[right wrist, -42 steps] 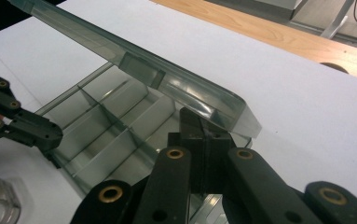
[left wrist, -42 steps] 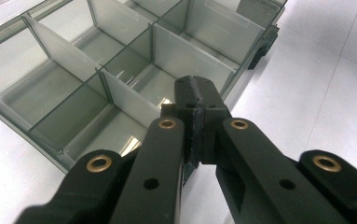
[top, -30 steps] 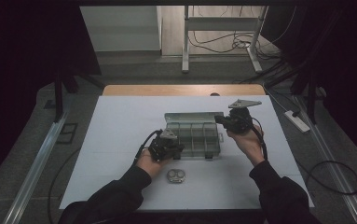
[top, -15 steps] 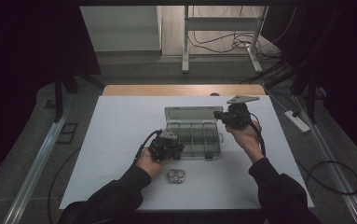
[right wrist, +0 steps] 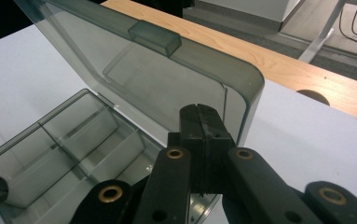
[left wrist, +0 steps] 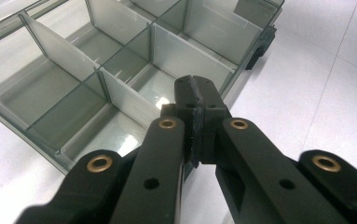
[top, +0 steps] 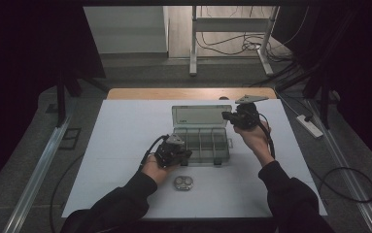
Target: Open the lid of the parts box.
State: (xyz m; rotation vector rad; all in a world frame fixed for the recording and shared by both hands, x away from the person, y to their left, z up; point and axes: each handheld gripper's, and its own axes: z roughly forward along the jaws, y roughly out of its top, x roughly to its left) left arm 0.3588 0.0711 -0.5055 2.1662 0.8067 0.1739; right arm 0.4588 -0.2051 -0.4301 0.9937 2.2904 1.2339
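A clear grey compartment box (top: 208, 151) lies in the middle of the white table, its lid (top: 201, 116) standing open at the far side. My left gripper (top: 187, 154) sits at the box's front left edge. In the left gripper view its jaws (left wrist: 195, 88) are shut with nothing between them, tips over the near compartments of the box (left wrist: 73, 70). My right gripper (top: 226, 116) is held at the lid's right end. In the right gripper view it (right wrist: 199, 114) is shut and empty, right by the rounded corner of the lid (right wrist: 143, 70); whether it touches the lid I cannot tell.
A small metal piece (top: 183, 182) lies on the white table (top: 125, 145) in front of the box. The compartments that show hold nothing. A wooden strip (top: 188, 93) runs along the far edge. A power strip (top: 310, 126) and cables lie on the floor to the right.
The lid has swung up to stand more upright. My right gripper has shifted slightly toward the far side with it. The left gripper has stayed put.
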